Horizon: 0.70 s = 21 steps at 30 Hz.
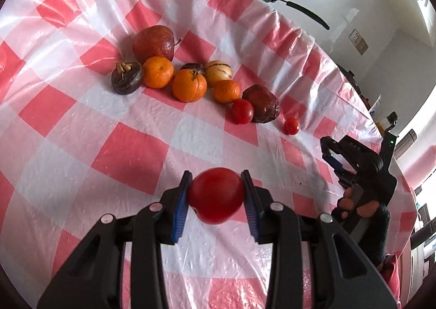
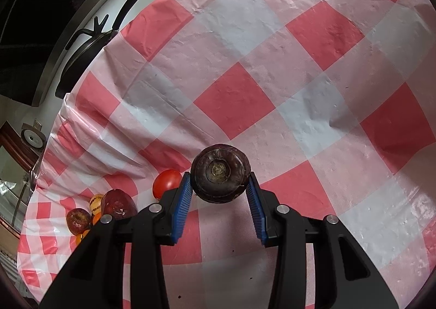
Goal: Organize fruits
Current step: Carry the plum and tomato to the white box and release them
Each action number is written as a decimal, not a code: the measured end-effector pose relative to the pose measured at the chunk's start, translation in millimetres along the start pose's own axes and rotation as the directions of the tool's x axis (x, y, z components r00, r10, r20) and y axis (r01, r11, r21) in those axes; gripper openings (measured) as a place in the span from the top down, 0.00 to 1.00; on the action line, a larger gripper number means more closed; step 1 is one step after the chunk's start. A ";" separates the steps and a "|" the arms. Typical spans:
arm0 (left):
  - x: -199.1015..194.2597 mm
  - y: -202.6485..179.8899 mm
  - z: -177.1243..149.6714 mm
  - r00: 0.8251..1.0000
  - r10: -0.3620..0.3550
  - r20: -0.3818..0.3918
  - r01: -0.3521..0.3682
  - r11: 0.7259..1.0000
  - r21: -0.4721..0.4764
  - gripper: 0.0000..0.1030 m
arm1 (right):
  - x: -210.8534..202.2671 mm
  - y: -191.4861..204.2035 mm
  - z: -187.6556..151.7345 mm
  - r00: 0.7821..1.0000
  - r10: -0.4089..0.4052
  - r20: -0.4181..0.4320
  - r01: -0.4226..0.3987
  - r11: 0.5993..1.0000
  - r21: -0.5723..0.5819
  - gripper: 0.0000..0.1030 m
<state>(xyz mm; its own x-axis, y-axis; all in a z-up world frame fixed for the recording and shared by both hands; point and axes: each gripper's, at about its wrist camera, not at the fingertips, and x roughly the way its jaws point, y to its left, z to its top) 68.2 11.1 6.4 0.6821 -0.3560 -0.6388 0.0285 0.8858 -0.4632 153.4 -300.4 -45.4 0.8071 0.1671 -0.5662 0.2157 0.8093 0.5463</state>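
Now left gripper [image 1: 215, 194] clamped on red tomato [image 1: 215, 195], right gripper [image 2: 220, 174] clamped on dark purple fruit [image 2: 220, 173], above checked tablecloth [image 2: 299, 69]

Both grippers' fingers [image 1: 182, 201] clamped, loaded.

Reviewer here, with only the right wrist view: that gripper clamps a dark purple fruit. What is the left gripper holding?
Observer: The left gripper is shut on a red tomato.
Operator: The pile is mostly hidden behind my gripper. How many oranges are in it?
Observer: Three oranges lie in a rough row.
Operator: Is anything at the far end of that row?
Observer: A second purple fruit with a dried stem touches the end orange.
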 end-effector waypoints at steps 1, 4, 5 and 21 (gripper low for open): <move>0.6 -0.3 0.1 1.000 0.001 -0.001 -0.001 1.000 -0.001 0.64 | 0.1 -0.5 0.1 1.000 0.002 -0.001 -0.002 1.000 0.003 0.61; 0.6 -2.6 -0.6 1.000 0.012 0.001 -0.012 1.000 0.011 0.64 | 1.3 -2.5 0.9 1.000 0.010 -0.009 -0.010 1.000 0.015 0.61; 0.1 -2.9 -0.7 1.000 0.015 0.003 -0.015 1.000 0.015 0.64 | 1.0 -2.9 1.0 1.000 0.012 -0.009 -0.011 1.000 0.017 0.61; -93.6 47.9 -62.0 0.987 0.153 0.054 -0.149 0.986 -0.079 0.64 | -113.0 44.6 -142.3 0.972 0.163 -0.168 -0.189 0.970 -0.151 0.61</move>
<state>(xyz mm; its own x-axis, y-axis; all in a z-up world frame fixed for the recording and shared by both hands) -39.6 68.4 5.9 0.7171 -0.1992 -0.6678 -0.1309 0.9027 -0.4098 -6.3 -203.0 -44.9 0.7273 0.3892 -0.5653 -0.0259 0.8386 0.5441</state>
